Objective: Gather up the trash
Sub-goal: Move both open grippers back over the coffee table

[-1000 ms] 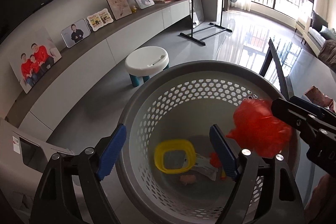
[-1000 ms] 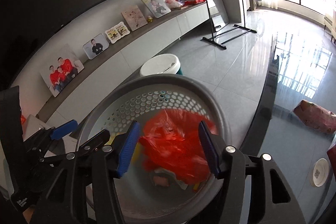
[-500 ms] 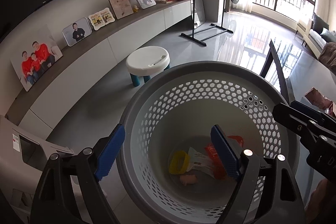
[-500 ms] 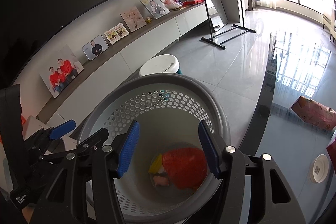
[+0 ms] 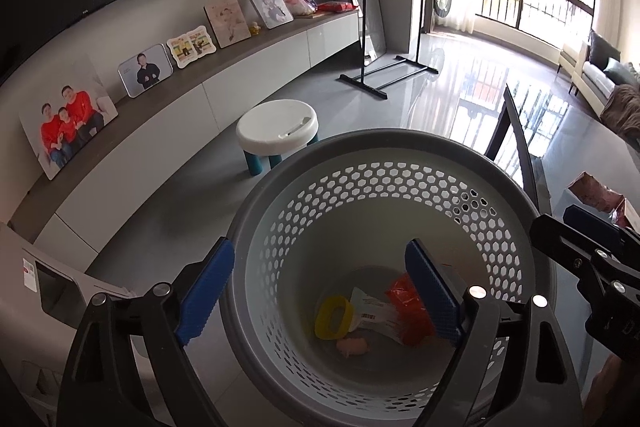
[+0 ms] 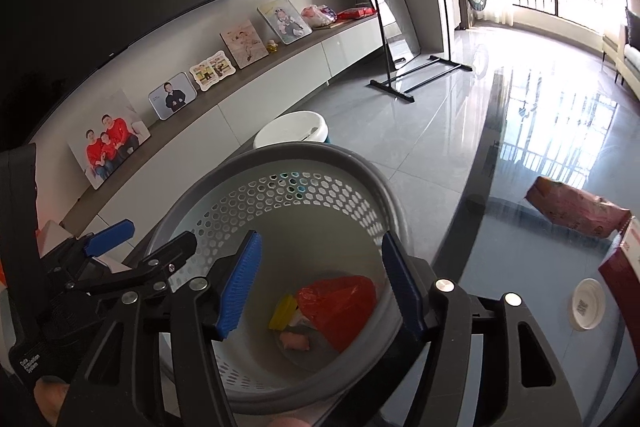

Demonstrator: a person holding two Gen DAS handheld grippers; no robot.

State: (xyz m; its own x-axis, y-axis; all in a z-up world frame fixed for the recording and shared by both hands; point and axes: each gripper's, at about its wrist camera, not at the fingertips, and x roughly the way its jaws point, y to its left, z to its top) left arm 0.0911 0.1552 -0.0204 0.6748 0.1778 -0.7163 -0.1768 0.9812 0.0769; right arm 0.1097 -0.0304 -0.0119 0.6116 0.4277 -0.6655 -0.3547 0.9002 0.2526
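Left wrist view. The left gripper hangs over the round grey perforated plastic basket, which stands upright with its mouth open to the camera. Its blue-padded jaws are opening, wide apart, one outside the basket's near rim and one over the inside; nothing sits between the pads. On the basket floor lie four pieces of trash: one crumpled red plastic bag, its long axis running from upper left to lower right; one yellow plastic ring, tilted on edge; one white printed paper wrapper lying between ring and bag; one small pink lump nearest the camera. The right gripper shows at the right edge. Beyond the basket stands one white round stool with teal legs.

Right wrist view. The right gripper is also over the basket, jaws opening and apart, empty. The red bag lies below them on the floor, beside the yellow ring and pink lump. On the dark glass table rest one pink packet and one white round lid.
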